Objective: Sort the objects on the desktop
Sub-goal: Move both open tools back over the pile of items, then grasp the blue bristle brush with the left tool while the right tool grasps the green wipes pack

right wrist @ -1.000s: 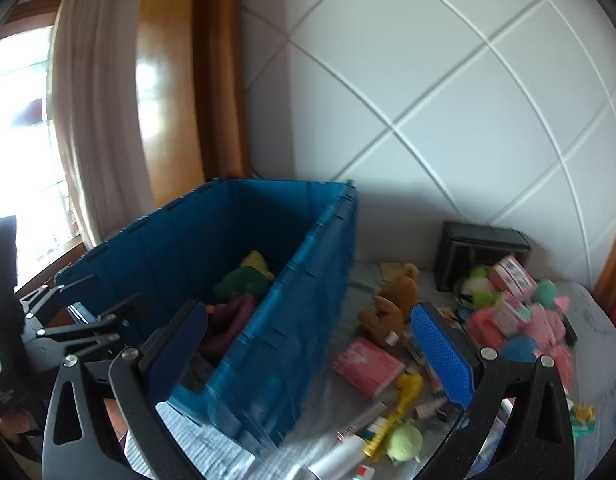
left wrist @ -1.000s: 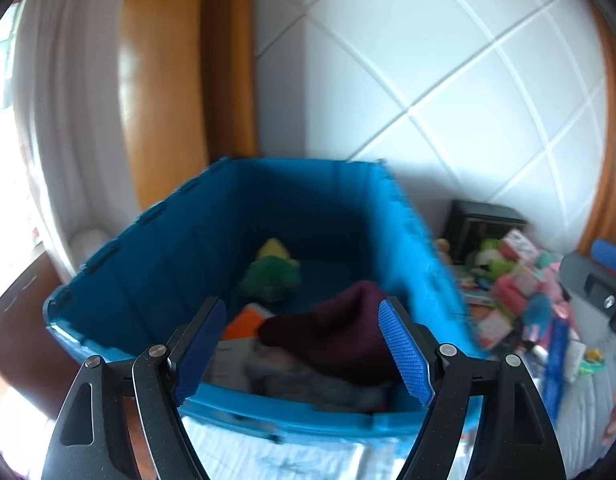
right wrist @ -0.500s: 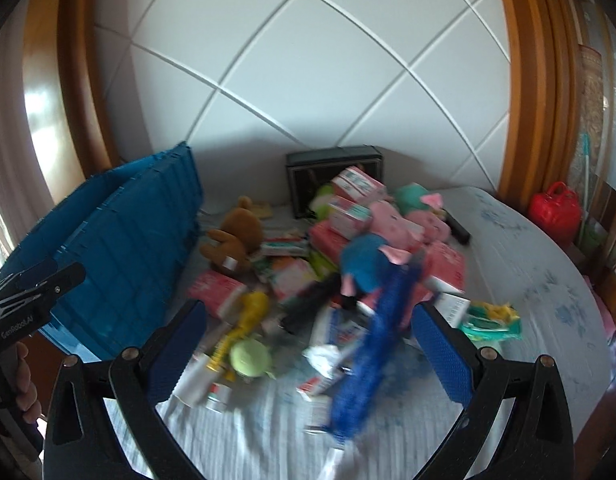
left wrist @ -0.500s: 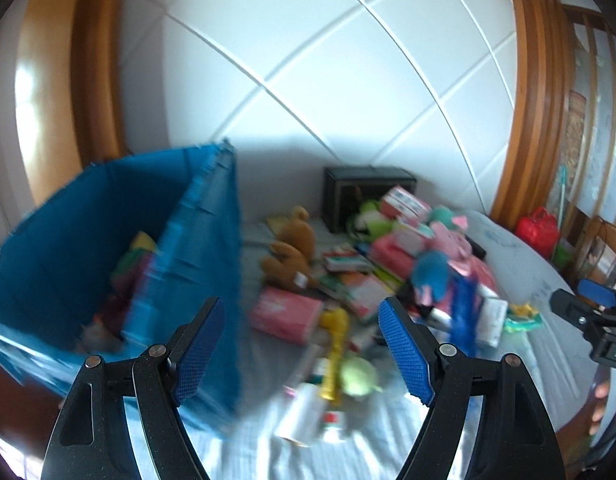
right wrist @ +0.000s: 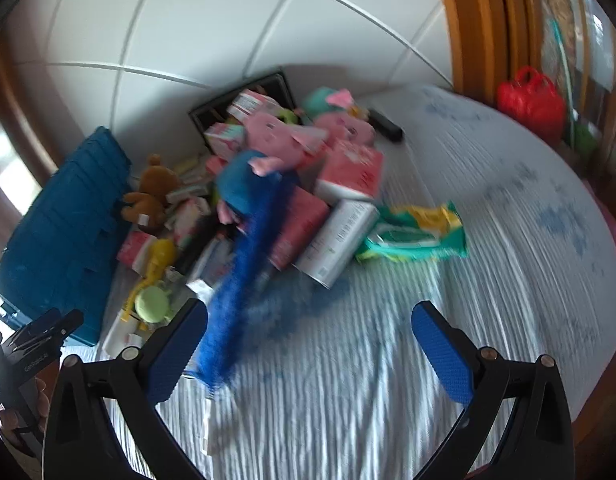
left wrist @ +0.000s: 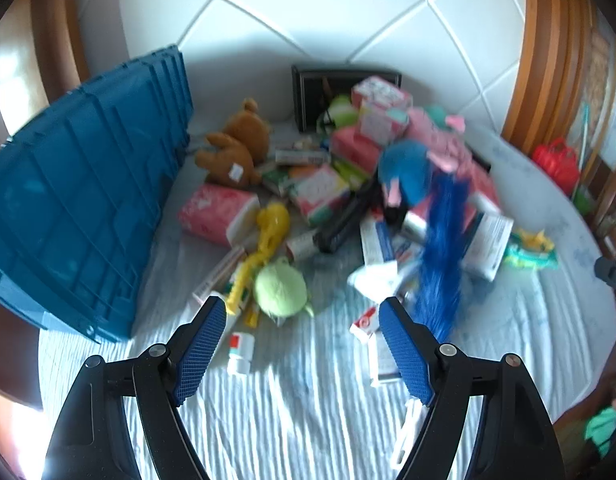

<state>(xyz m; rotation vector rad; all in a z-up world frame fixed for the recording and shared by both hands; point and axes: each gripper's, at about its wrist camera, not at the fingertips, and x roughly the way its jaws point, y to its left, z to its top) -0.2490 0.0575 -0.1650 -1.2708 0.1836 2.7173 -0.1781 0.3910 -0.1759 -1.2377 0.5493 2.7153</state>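
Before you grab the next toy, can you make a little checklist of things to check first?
1. Left gripper jaws open and holding nothing: ok.
2. Right gripper jaws open and holding nothing: ok.
3. Green plush ball lies just ahead of the left gripper, nothing on top: ok.
4. Fuzzy blue duster clear of the right gripper: not ok, it lies right beside that gripper's left jaw.
5. Blue bin close by on the left for dropping things in: ok.
6. Room left inside the bin: cannot tell, its inside is hidden.
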